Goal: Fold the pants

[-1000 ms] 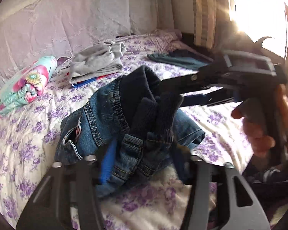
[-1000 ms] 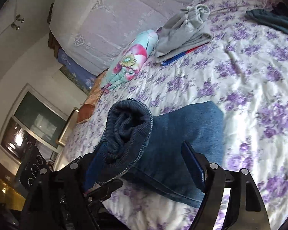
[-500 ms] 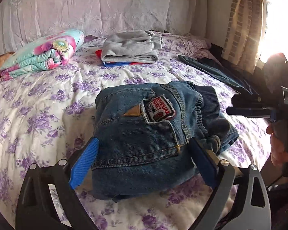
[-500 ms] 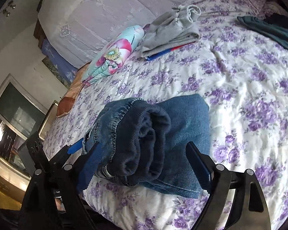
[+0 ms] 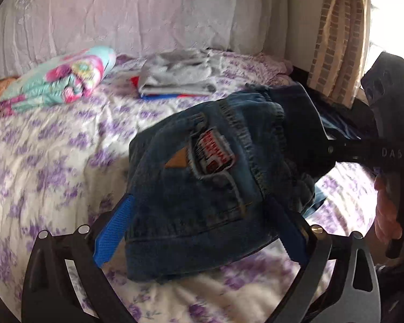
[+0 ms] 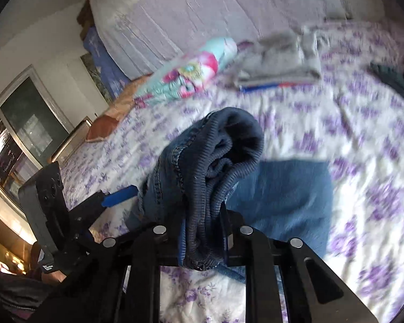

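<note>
Left wrist view: my left hand-held gripper (image 5: pixel 202 231) stands wide, blue pads on either side of the folded jeans (image 5: pixel 202 183) without pressing, so nothing is held here. The jeans sit near the front edge of the bed (image 5: pixel 54 161), pocket patch up, with the far waistband end pulled up off the sheet, because the right hand-held gripper (image 5: pixel 334 149) comes in from the right and has that end. I judge the left one is placed as a steadying frame while the right lifts. Behind lie a floral rolled bundle (image 5: pixel 59 83), a grey folded garment (image 5: pixel 177 75) on something red and blue, a curtain (image 5: pixel 336 40) at right with strong glare; none of it is in the way. Blur is heavy here. Right wrist view: the right hand-held gripper (image 6: pixel 203 238) has its jaws closing, and the dark ribbed waistband (image 6: pixel 223 167) is bunched between them, pads already on the cloth, so gripping the jeans (image 6: pixel 288 196). The rest of the denim lies flat on the bed (image 6: pixel 363 140) beyond. The left hand-held gripper (image 6: pixel 113 202) shows at lower left, one blue pad beside the denim. The same bundle (image 6: pixel 185 75) and grey garment (image 6: pixel 280 59) sit well apart at the back, a window (image 6: pixel 21 134) at left. The bunched waistband hides what is under it; I judge the fold is nearly done and this is a lift or a tidy.
</note>
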Demonstrator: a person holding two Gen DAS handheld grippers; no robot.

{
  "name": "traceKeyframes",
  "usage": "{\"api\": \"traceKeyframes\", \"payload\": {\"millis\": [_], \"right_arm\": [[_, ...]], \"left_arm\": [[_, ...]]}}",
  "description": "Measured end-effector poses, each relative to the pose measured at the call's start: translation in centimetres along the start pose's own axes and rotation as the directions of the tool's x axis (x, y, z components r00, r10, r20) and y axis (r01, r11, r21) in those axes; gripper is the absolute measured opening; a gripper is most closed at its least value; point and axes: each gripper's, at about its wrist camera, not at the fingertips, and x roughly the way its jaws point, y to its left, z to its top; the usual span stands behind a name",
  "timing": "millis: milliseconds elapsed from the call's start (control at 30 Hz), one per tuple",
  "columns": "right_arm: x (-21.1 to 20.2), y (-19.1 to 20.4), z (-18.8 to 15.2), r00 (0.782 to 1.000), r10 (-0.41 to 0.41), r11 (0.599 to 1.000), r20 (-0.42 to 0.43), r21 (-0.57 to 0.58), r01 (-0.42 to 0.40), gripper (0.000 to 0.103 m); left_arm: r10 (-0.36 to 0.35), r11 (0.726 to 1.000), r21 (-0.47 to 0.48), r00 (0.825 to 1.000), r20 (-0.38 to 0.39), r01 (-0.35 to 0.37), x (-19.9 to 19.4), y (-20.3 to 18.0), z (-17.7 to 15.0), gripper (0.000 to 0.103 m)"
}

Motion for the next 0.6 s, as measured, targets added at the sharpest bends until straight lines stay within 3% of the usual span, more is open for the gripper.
{"api": "traceKeyframes", "payload": {"millis": [100, 167, 267, 300, 333, 367, 433, 500, 600], "right_arm": [[-3.3, 0.2, 1.6, 0.998, -0.05, 0.998, 0.038, -0.029, 0.051, 0.019], [-3.3, -1.7, 1.6, 0.993, -0.115, 0.993, -0.02, 0.029, 0.116, 0.021], [0.9, -7.7, -1.0, 0.969, -0.151, 0.961, -0.198, 0.199, 0.191, 0.04], [1.4, -9.2, -2.0, 0.971, -0.138, 0.951, -0.194, 0.249, 0.185, 0.051], [1.0, -9.8, -2.6, 0.979, -0.124, 0.945, -0.16, 0.282, 0.166, 0.057], [-0.2, -9.7, -2.7, 0.984, -0.12, 0.943, -0.13, 0.294, 0.154, 0.057], [-2.6, -8.1, -2.1, 0.985, -0.167, 0.957, -0.041, 0.234, 0.172, 0.053], [-5.9, -5.9, -0.8, 0.977, -0.19, 0.974, 0.098, 0.147, 0.174, 0.052], [-7.2, -3.5, 1.9, 0.979, -0.081, 0.995, 0.185, 0.071, 0.069, 0.046]], "left_arm": [[-0.02, 0.998, 0.067, 0.999, 0.036, 0.018, -0.8, -2.7, 1.8, 0.095], [-0.047, 0.996, 0.068, 0.998, -0.042, 0.049, 1.3, -3.8, 2.2, 0.095], [-0.05, 0.997, 0.042, 0.982, -0.181, 0.059, 6.0, -3.4, 0.7, 0.097], [-0.031, 0.997, 0.063, 0.984, -0.176, 0.042, 6.6, -3.6, 0.1, 0.097], [-0.021, 0.995, 0.09, 0.988, -0.156, 0.036, 6.0, -4.1, 0.0, 0.097], [-0.027, 0.994, 0.101, 0.988, -0.15, 0.043, 5.3, -4.3, 0.2, 0.096], [-0.073, 0.992, 0.093, 0.99, -0.117, 0.084, 2.7, -4.3, 0.8, 0.095], [-0.081, 0.992, 0.095, 0.996, -0.026, 0.083, -0.7, -3.8, 1.8, 0.096], [-0.086, 0.994, 0.067, 0.996, 0.035, 0.083, -2.2, -3.3, 3.2, 0.098]]}}
